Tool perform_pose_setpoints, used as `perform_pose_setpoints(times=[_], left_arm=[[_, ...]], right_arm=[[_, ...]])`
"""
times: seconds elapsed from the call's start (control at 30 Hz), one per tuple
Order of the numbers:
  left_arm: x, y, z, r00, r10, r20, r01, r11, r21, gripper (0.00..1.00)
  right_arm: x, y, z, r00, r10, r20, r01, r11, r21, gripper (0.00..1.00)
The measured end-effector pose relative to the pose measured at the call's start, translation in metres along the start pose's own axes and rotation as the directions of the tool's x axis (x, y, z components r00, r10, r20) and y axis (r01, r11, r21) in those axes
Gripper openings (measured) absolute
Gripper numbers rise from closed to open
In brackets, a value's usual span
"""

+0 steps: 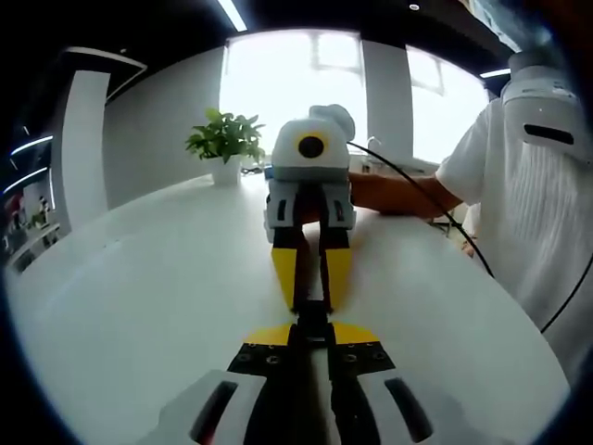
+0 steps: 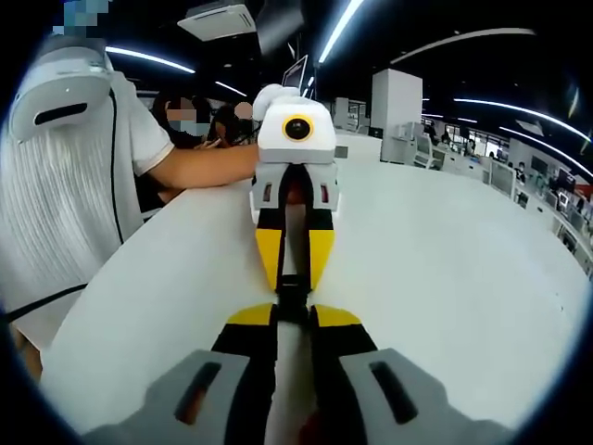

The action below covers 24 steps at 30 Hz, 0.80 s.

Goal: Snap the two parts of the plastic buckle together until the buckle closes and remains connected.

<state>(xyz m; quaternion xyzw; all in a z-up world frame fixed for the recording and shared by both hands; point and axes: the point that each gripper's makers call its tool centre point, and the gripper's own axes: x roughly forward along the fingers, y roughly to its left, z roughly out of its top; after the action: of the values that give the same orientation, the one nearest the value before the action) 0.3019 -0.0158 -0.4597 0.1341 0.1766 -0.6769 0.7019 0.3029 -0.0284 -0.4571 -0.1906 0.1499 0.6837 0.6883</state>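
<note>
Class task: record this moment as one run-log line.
left gripper: shut on buckle | right gripper: shut on buckle | grippers: tip to tip | surface: white table

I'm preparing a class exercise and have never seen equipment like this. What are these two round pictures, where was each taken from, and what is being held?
There is no robot here. A person in a white shirt holds a hand-operated two-jaw tool in each hand, and each tool carries a fisheye camera looking along its own jaws.

In the left gripper view, the left tool rises from the bottom and the right tool faces it. The right gripper view shows the same meeting from the other side.

The yellow-tipped jaws meet tip to tip over a white table. Both tools seem shut on a small black buckle between them. I cannot tell whether its two parts have clicked together.

A potted plant stands at the table's far edge.
</note>
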Motion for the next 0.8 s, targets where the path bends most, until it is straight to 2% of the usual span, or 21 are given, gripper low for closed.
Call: perform_pose_setpoints(times=[0.37, 0.8], left_arm=[[-0.001, 0.0037, -0.0005, 1.0, -0.001, 0.003, 0.001, 1.0, -0.001, 0.12], [0.0008, -0.0007, 0.0002, 1.0, -0.001, 0.004, 0.001, 1.0, 0.0, 0.12]], right_arm=[[0.0004, 0.0007, 0.0, 1.0, 0.006, 0.005, -0.006, 1.0, 0.013, 0.28], [-0.0007, 0.0017, -0.0007, 1.0, 0.007, -0.001, -0.007, 1.0, 0.021, 0.28]])
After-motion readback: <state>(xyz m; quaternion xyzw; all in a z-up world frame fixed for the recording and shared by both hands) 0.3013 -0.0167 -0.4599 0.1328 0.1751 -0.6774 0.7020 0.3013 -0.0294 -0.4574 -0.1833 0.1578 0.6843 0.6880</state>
